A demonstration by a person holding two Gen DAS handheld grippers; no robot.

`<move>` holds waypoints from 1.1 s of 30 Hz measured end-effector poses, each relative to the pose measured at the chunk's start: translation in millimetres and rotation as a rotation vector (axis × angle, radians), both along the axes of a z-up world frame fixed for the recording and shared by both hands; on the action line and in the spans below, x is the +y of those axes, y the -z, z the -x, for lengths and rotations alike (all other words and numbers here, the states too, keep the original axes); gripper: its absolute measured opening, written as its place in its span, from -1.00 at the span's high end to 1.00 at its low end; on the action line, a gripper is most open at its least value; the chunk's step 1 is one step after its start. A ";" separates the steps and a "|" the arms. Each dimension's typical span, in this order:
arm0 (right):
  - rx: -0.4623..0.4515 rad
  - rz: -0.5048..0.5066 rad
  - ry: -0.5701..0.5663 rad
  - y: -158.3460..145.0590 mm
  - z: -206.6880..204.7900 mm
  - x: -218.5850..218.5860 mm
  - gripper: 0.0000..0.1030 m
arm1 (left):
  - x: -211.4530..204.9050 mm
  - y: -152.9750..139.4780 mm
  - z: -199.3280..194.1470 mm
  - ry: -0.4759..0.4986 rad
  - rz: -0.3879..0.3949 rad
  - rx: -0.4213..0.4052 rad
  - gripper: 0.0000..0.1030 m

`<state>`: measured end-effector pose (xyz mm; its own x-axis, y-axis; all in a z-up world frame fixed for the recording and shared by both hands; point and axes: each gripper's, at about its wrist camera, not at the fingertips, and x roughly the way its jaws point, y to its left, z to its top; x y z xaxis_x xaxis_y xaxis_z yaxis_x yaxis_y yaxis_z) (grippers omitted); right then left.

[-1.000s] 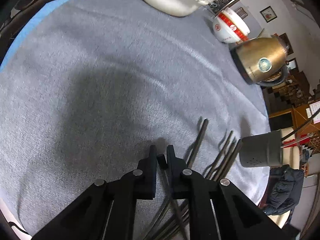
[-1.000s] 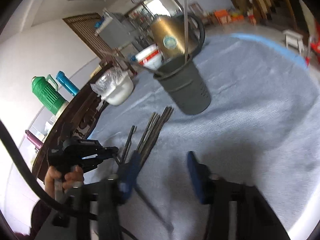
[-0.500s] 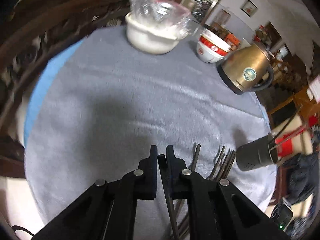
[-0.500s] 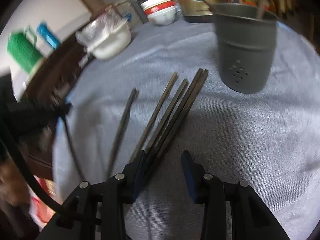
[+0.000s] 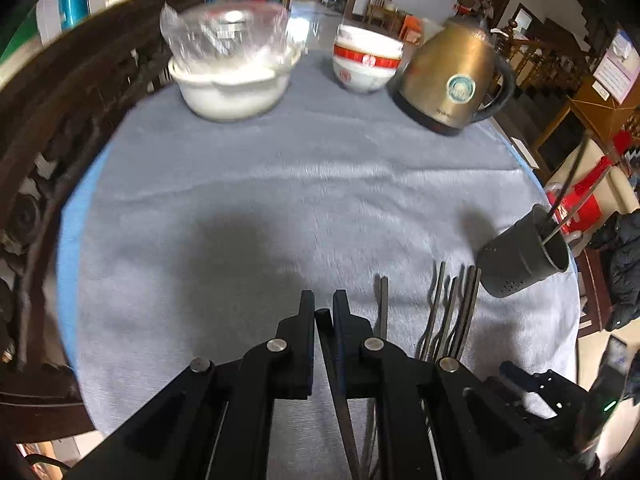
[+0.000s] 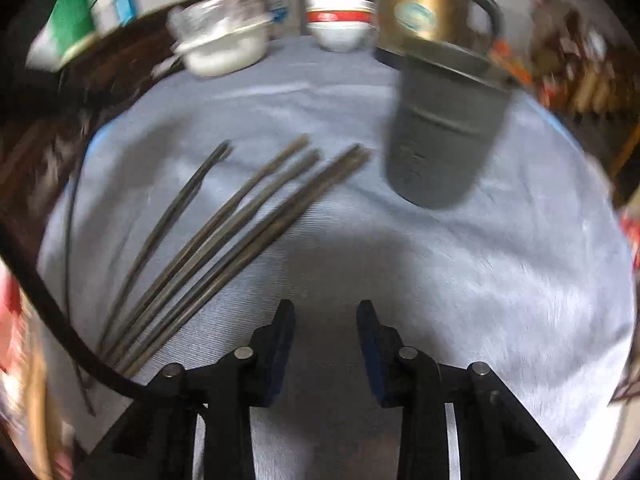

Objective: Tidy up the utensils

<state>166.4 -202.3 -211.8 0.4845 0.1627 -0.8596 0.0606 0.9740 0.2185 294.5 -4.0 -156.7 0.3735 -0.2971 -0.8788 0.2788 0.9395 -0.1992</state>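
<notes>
My left gripper (image 5: 323, 312) is shut on one dark chopstick (image 5: 340, 392), held above the grey cloth; the stick's end pokes out between the pads. Several more dark chopsticks (image 5: 448, 312) lie side by side on the cloth to its right, just short of the grey perforated utensil holder (image 5: 520, 264), which has a few sticks standing in it. In the right wrist view those loose chopsticks (image 6: 240, 232) lie left of my right gripper (image 6: 326, 316). Its jaws are closing with nothing between them, over bare cloth. The holder (image 6: 440, 136) stands beyond it to the right.
At the table's far edge stand a white bowl under plastic wrap (image 5: 230, 84), stacked red-banded bowls (image 5: 366, 64) and a brass-coloured kettle (image 5: 452, 80). A dark carved wooden rail (image 5: 52, 128) borders the left side. The grey cloth (image 5: 280, 200) covers the round table.
My left gripper has risen and rolled with the chopstick still in it. My right gripper has shifted right, off the chopstick bundle, and its jaws have narrowed slightly.
</notes>
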 end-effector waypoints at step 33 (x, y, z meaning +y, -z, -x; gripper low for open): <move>0.050 -0.191 0.221 -2.4 -54.7 -3.1 0.95 | -10.6 71.9 -9.7 -0.073 -0.016 0.207 0.86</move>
